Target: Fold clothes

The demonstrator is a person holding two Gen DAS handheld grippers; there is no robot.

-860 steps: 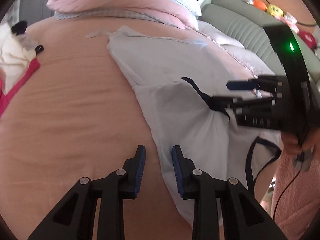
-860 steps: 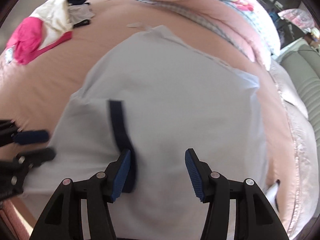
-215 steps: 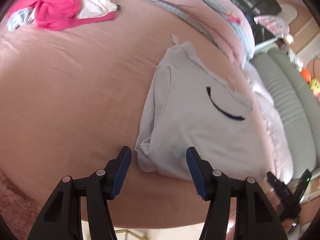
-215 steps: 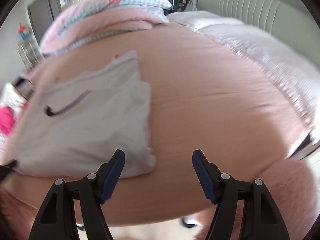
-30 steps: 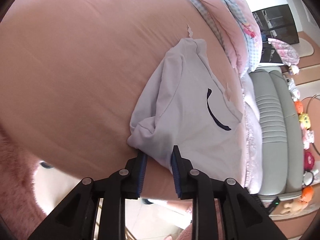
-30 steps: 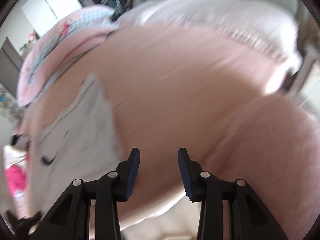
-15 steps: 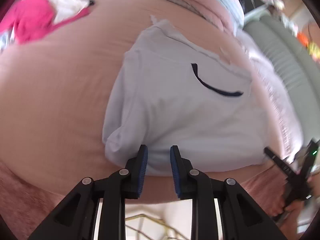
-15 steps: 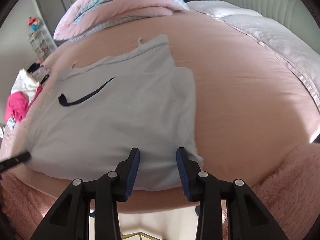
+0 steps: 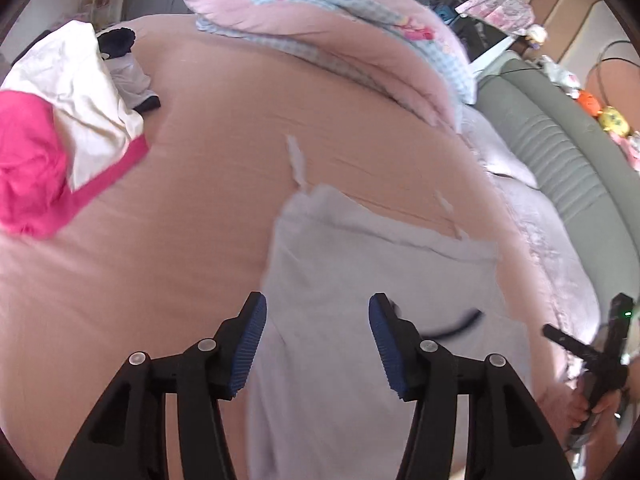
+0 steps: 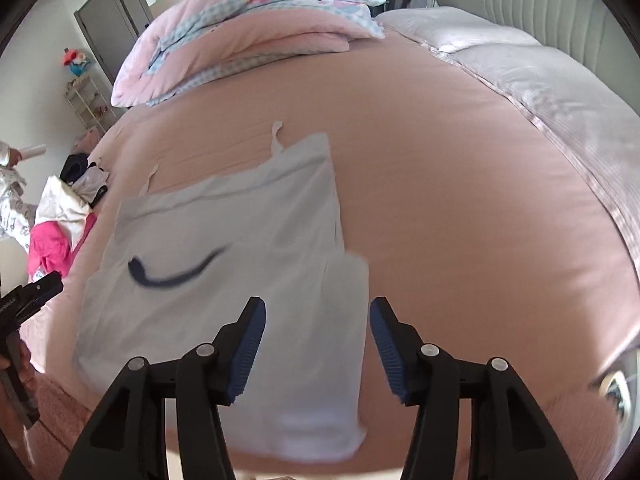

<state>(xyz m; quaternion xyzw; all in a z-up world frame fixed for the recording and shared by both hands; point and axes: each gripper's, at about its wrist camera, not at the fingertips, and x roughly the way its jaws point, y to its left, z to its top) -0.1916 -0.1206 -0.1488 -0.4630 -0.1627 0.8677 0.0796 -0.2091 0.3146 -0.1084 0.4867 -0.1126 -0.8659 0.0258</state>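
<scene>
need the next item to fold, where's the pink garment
The pink garment lies at the far left of the left wrist view, on the bed under a white garment, apart from the grey shirt.

Grey garment (image 9: pixel 360 320)'s near hem blurred, perhaps folded.

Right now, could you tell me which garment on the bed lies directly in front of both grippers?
The pale grey garment with the dark curved stripe; the pink and white clothes lie heaped far off.

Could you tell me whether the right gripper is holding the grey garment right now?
No, the right gripper is open above the grey garment, pinching nothing.
</scene>
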